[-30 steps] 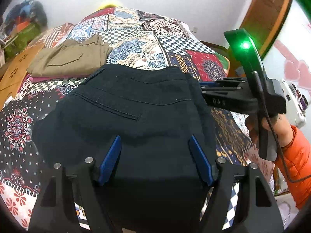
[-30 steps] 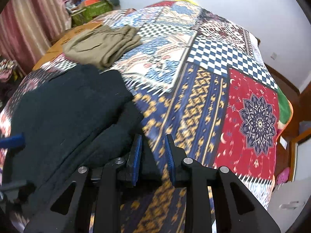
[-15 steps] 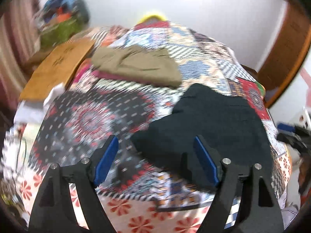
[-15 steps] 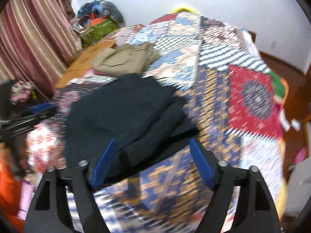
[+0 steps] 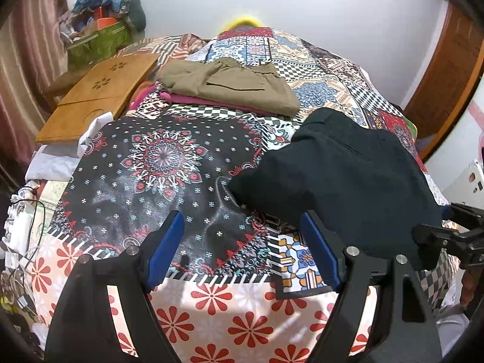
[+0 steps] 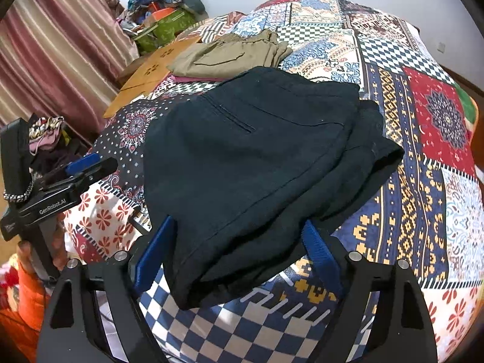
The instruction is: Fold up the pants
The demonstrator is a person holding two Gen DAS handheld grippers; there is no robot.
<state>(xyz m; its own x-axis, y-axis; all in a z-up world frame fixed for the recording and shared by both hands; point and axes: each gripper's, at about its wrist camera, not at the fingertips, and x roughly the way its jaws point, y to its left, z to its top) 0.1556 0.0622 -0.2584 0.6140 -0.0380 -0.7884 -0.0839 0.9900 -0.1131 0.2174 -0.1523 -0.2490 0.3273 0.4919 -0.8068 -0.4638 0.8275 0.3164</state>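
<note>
1. Nearest to us, our left gripper (image 5: 242, 251) has its jaws wide apart, with nothing between the blue pads (image 5: 165, 248); below it is only the patchwork bedspread (image 5: 157, 163), red flowers on white at the near edge.
2. Our right gripper (image 6: 239, 251) also has its jaws well apart. The near edge of the dark pants (image 6: 257, 157) shows between the two pads, but neither pad presses on the cloth.
3. The dark pants lie folded in a thick stack on the bedspread near the bed's near edge, back pocket facing up, with lower layers sticking out on the far right side. In the left wrist view they sit to the right of the left gripper, apart from it (image 5: 348, 175).
4. Each gripper shows in the other's camera: the right one at the right edge of the left wrist view (image 5: 453, 236), the left one at the left edge of the right wrist view, beside an orange sleeve (image 6: 27, 296).
5. Farther up the bed, a folded olive garment (image 5: 236, 87) rests on a magenta one (image 5: 193, 99), clear of the dark pants.
6. Left of that pile lies a wooden board (image 5: 99, 96) with cut-out flower shapes.
7. Farthest away are a heap of clothes (image 5: 106, 12) over a green box, a striped curtain (image 6: 60, 48) and the white wall (image 5: 332, 9).
</note>
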